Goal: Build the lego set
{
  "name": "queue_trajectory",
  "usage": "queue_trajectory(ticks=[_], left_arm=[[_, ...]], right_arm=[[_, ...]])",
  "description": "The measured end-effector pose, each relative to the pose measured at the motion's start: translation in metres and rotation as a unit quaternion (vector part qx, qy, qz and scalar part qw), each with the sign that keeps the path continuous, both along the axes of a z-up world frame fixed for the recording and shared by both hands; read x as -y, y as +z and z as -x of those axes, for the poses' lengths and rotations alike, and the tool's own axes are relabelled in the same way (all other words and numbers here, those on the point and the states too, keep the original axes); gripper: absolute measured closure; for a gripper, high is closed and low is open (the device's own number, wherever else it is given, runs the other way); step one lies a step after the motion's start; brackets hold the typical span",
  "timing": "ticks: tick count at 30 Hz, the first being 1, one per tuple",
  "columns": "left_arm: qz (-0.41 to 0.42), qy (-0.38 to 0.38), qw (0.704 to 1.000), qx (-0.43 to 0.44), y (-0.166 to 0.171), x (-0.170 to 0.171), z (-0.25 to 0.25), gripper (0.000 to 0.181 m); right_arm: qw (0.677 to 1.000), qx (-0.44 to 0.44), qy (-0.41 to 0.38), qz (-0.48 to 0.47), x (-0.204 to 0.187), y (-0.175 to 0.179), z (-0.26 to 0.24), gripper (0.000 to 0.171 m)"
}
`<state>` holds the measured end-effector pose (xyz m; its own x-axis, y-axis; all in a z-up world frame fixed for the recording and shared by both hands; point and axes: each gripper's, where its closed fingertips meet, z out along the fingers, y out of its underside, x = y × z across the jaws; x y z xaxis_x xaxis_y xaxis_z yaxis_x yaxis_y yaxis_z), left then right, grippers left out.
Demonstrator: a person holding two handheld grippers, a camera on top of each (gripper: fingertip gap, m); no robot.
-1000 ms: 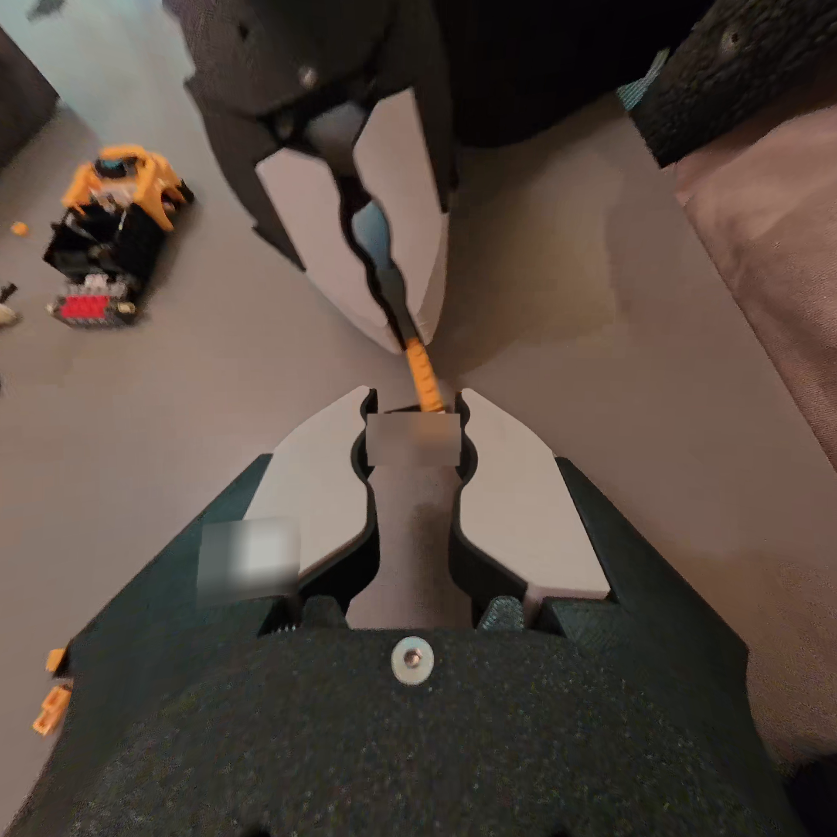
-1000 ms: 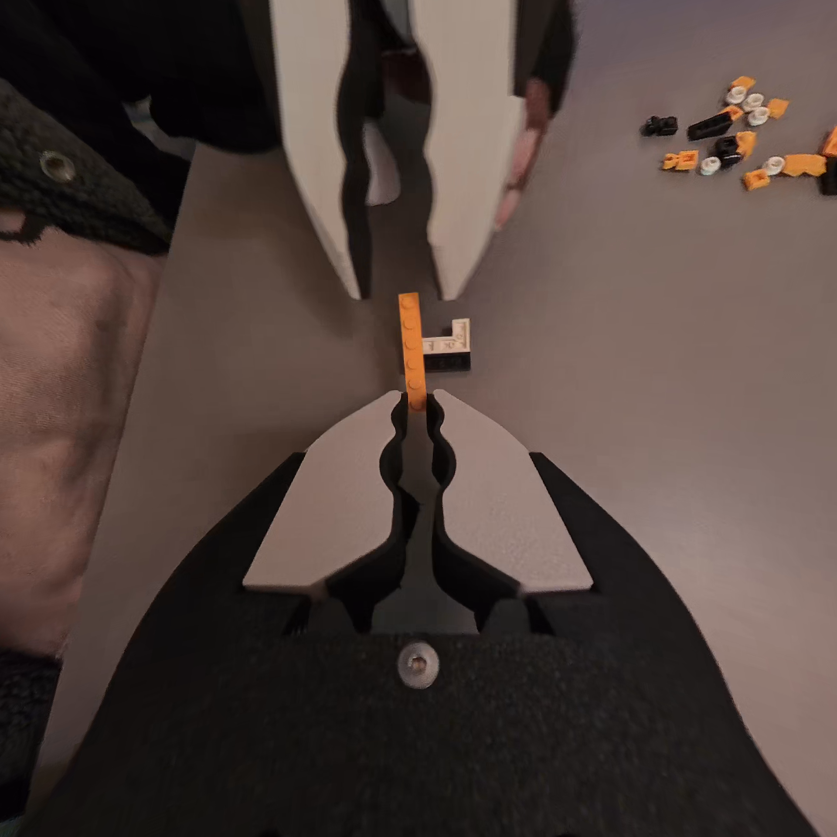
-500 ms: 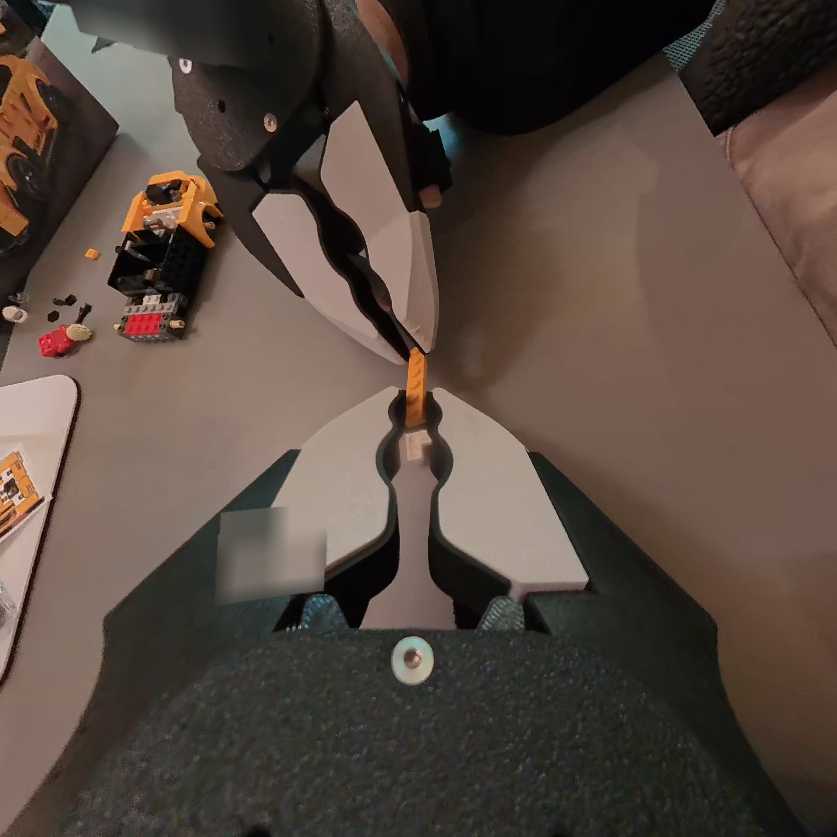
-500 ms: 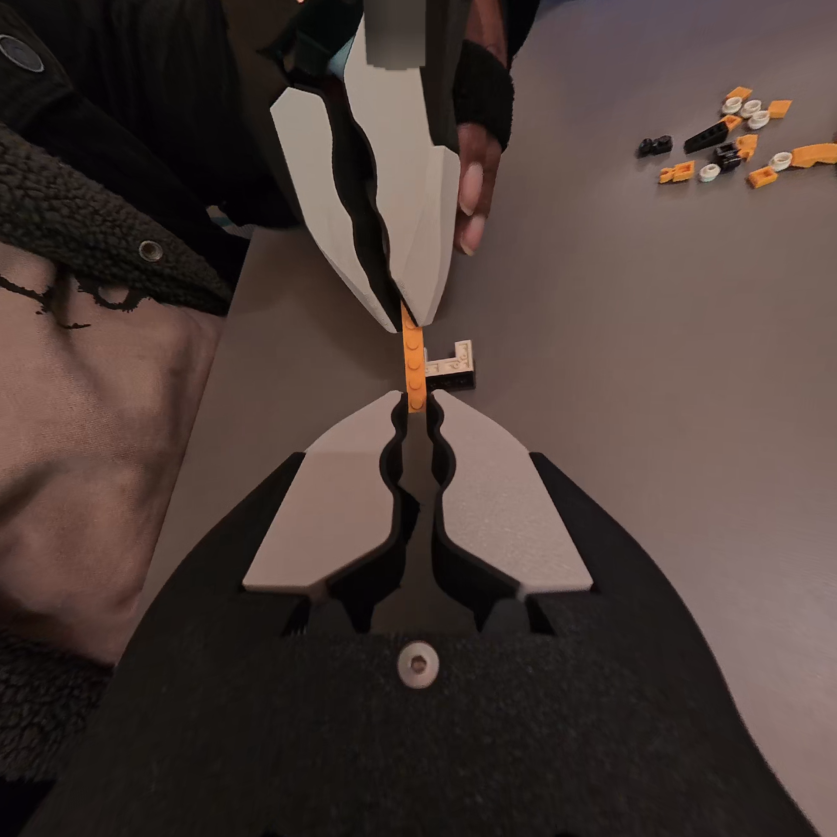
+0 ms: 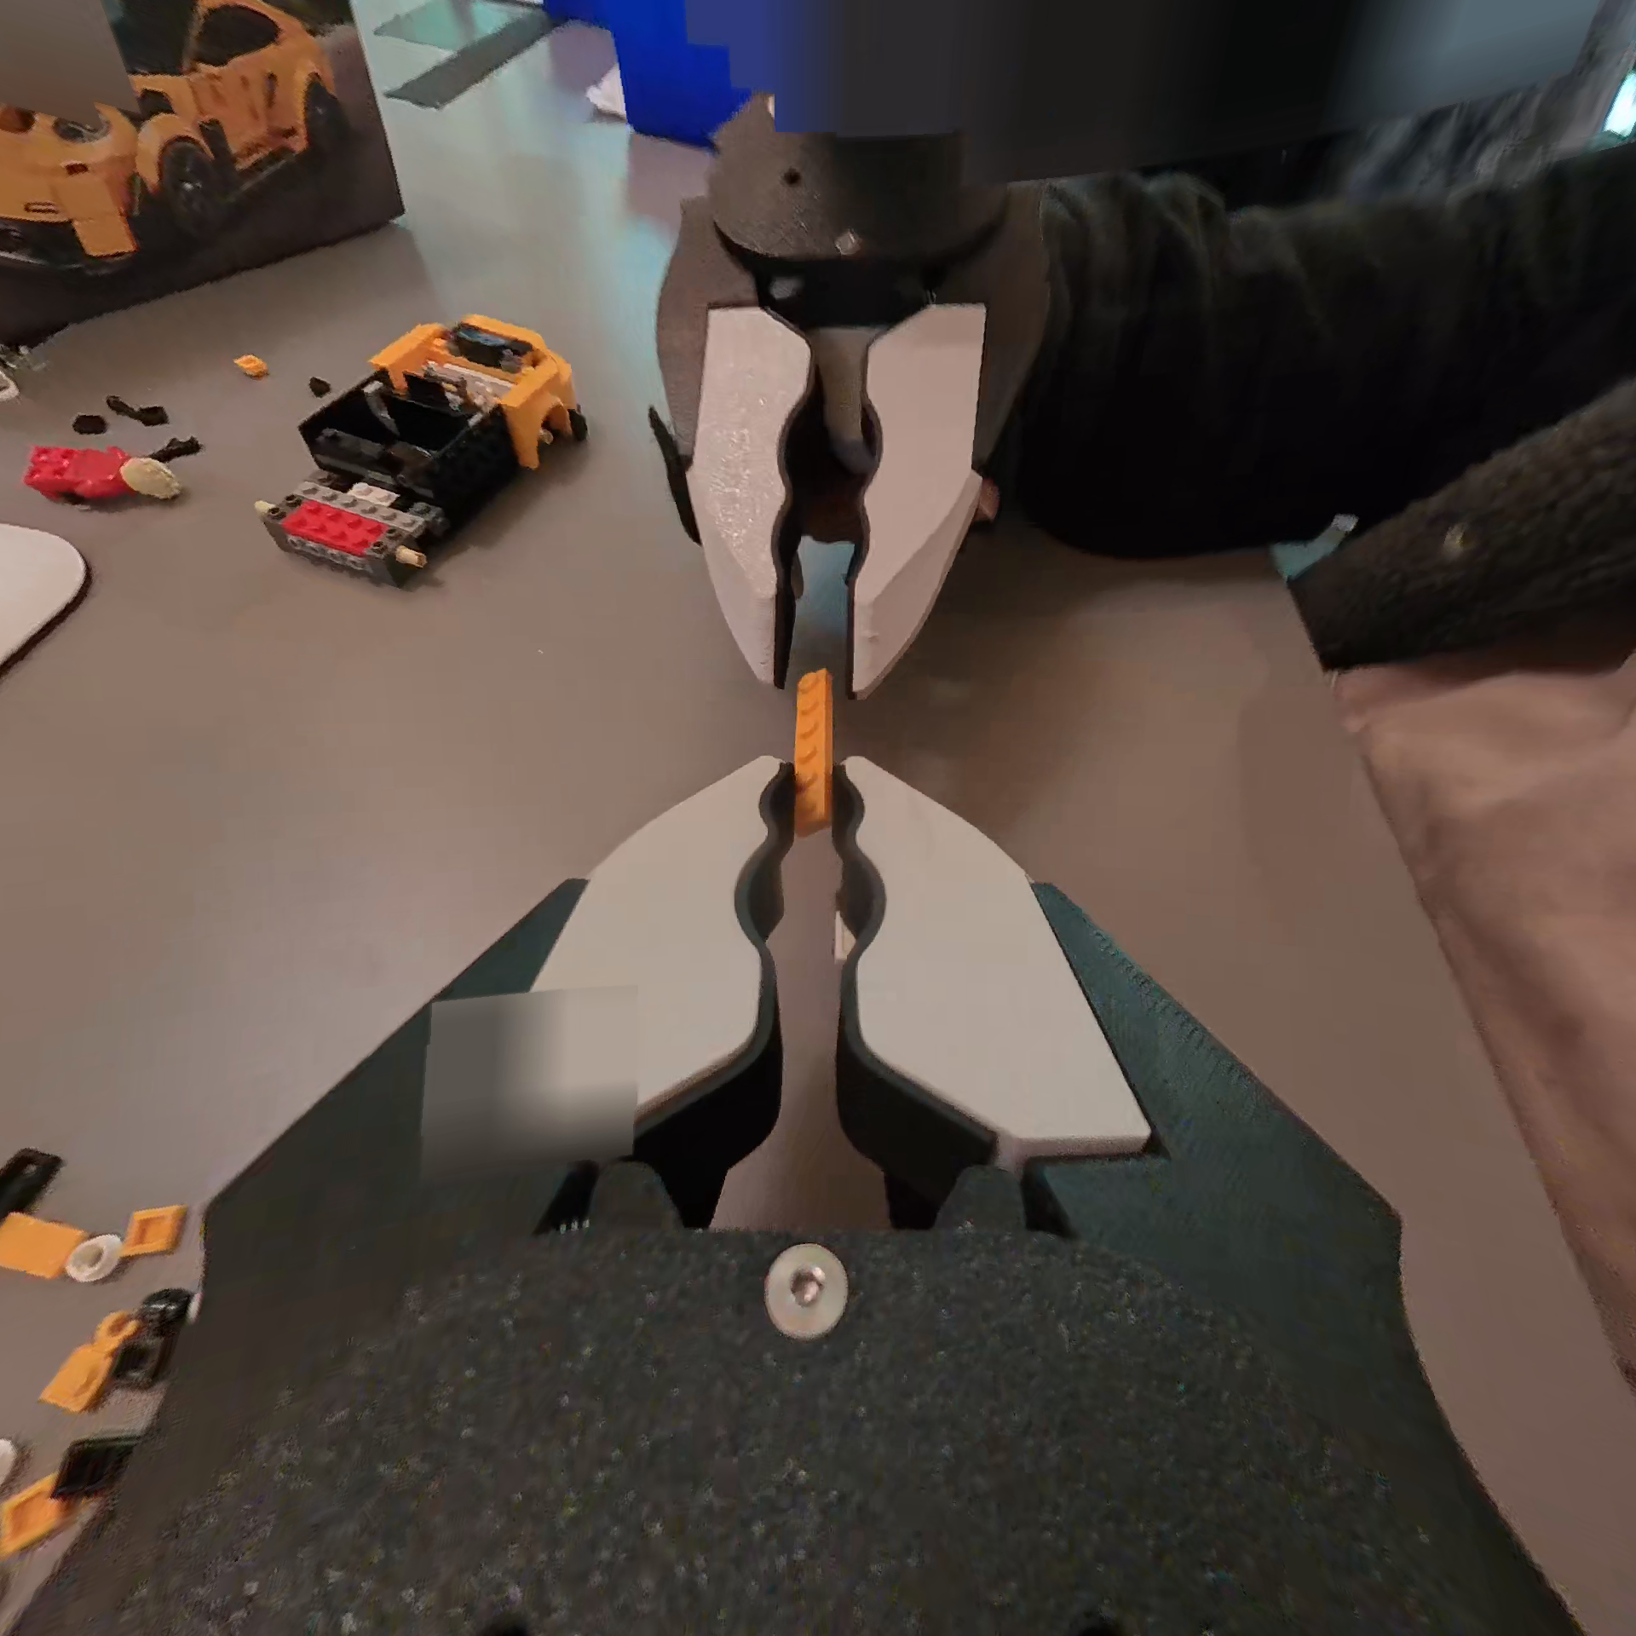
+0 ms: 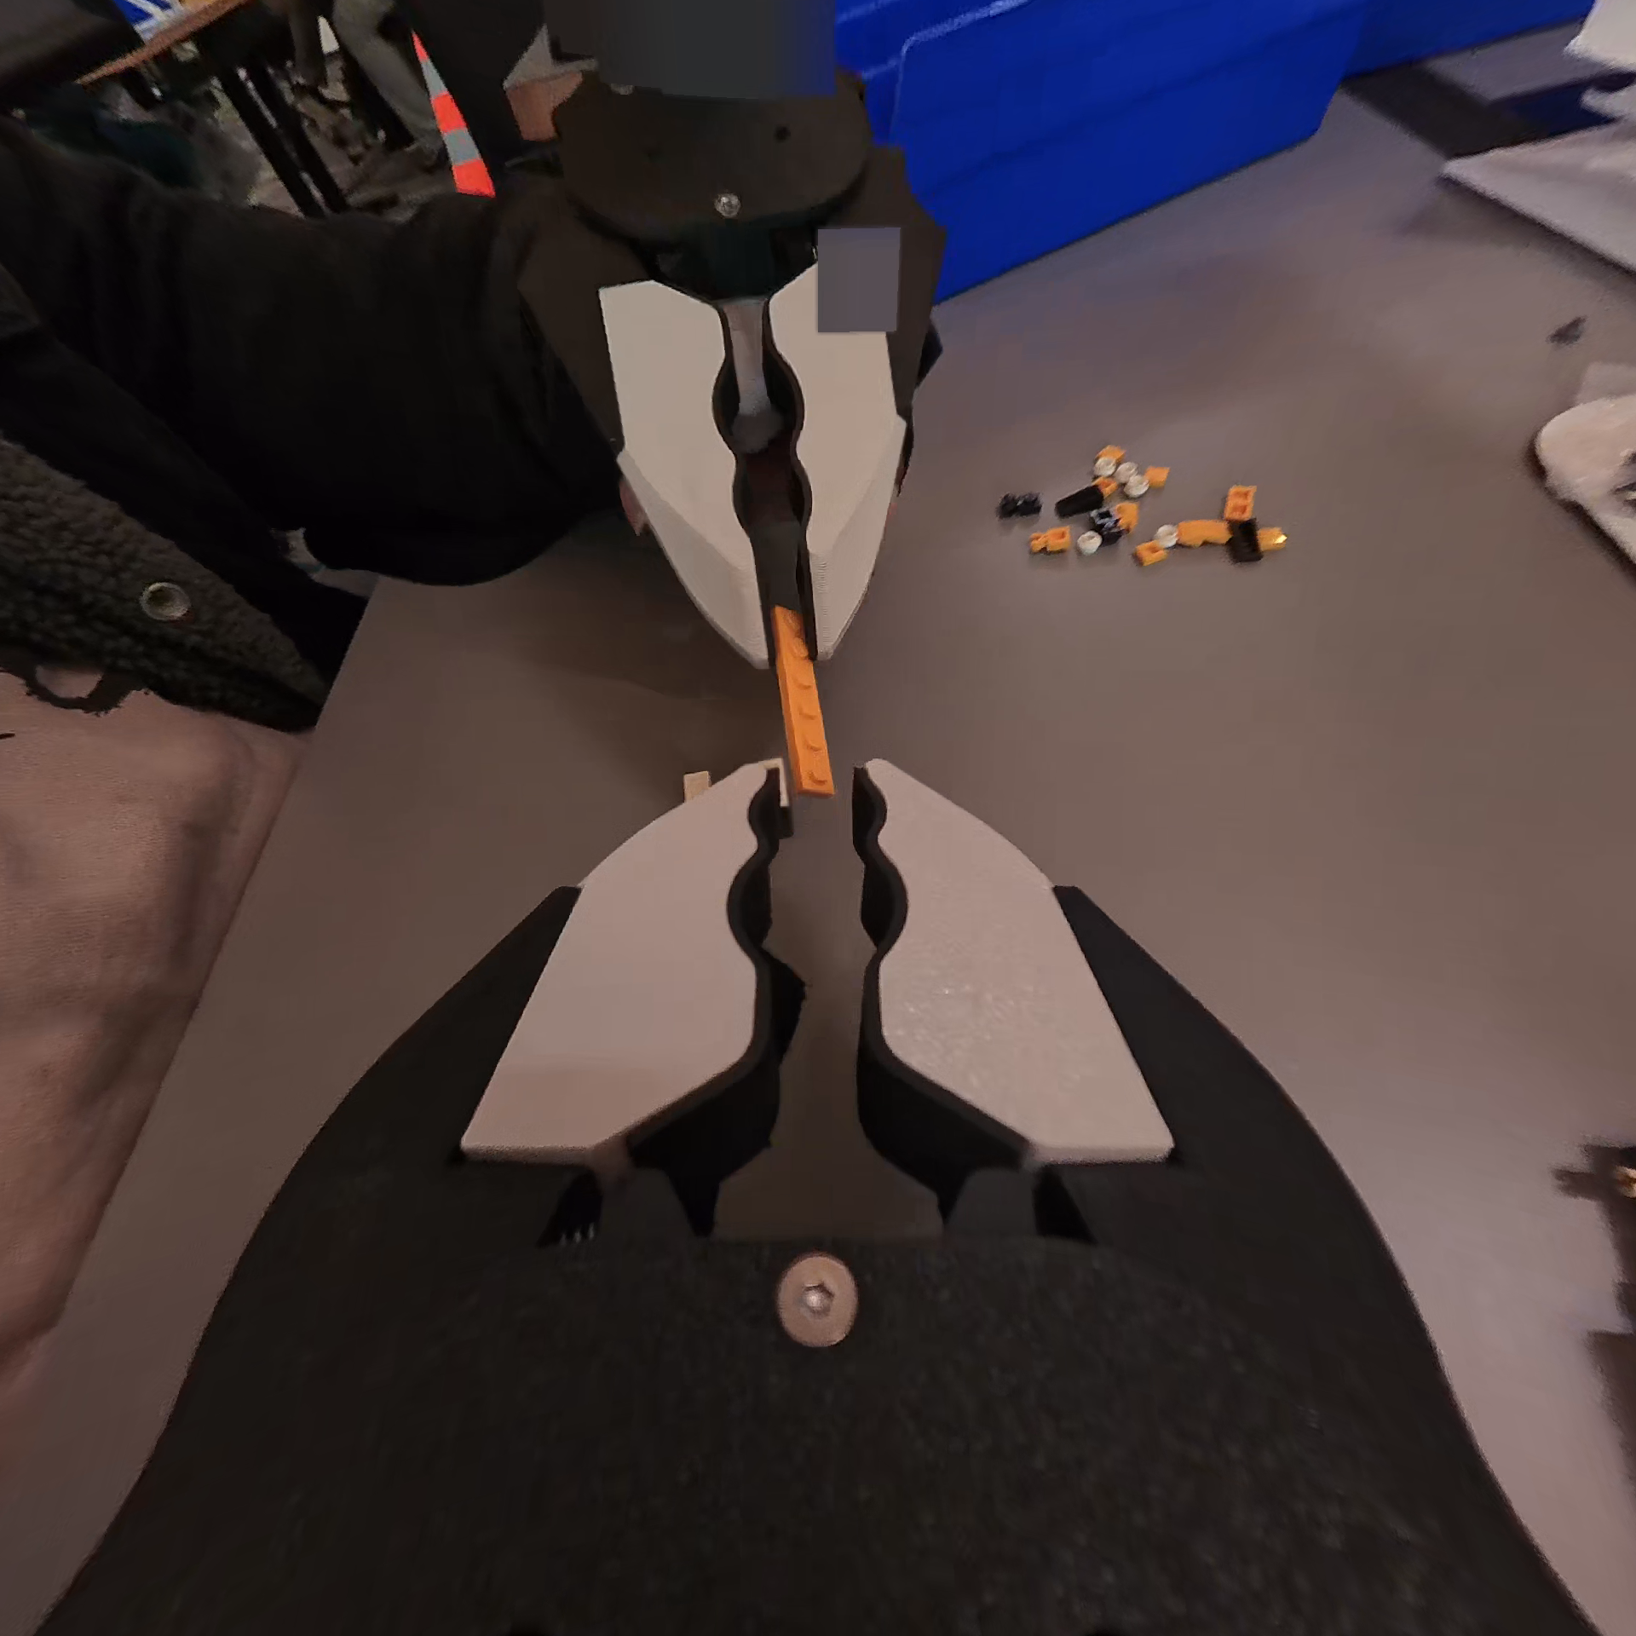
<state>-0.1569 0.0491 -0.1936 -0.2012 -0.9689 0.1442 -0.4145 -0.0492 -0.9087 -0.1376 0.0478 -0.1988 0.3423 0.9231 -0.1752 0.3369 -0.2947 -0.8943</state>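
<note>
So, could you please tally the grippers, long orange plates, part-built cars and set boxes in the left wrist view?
grippers: 2 (left gripper, right gripper)
long orange plate: 1
part-built car: 1
set box: 1
total: 5

The studded strip (image 5: 813,752) is orange. Both tongs, left (image 5: 810,779) and right (image 6: 819,779), have pale grey fingers on speckled black bodies. The half-built car (image 5: 425,443) is orange and black (red plate at one end) on the grey tabletop (image 5: 354,752).
</note>
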Motion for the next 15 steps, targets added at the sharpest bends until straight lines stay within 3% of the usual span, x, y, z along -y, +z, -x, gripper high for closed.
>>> queue_trajectory(ticks=[9, 15], left_arm=[[0.136, 0.011, 0.989, 0.065, 0.022, 0.0, -0.005, 0.174], [0.192, -0.014, 0.979, 0.071, 0.024, 0.009, -0.007, 0.175]], right_arm=[[0.996, -0.06, -0.02, -0.063, -0.005, 0.028, 0.001, 0.163], [0.995, -0.09, -0.007, -0.048, 0.001, 0.038, 0.002, 0.165]])
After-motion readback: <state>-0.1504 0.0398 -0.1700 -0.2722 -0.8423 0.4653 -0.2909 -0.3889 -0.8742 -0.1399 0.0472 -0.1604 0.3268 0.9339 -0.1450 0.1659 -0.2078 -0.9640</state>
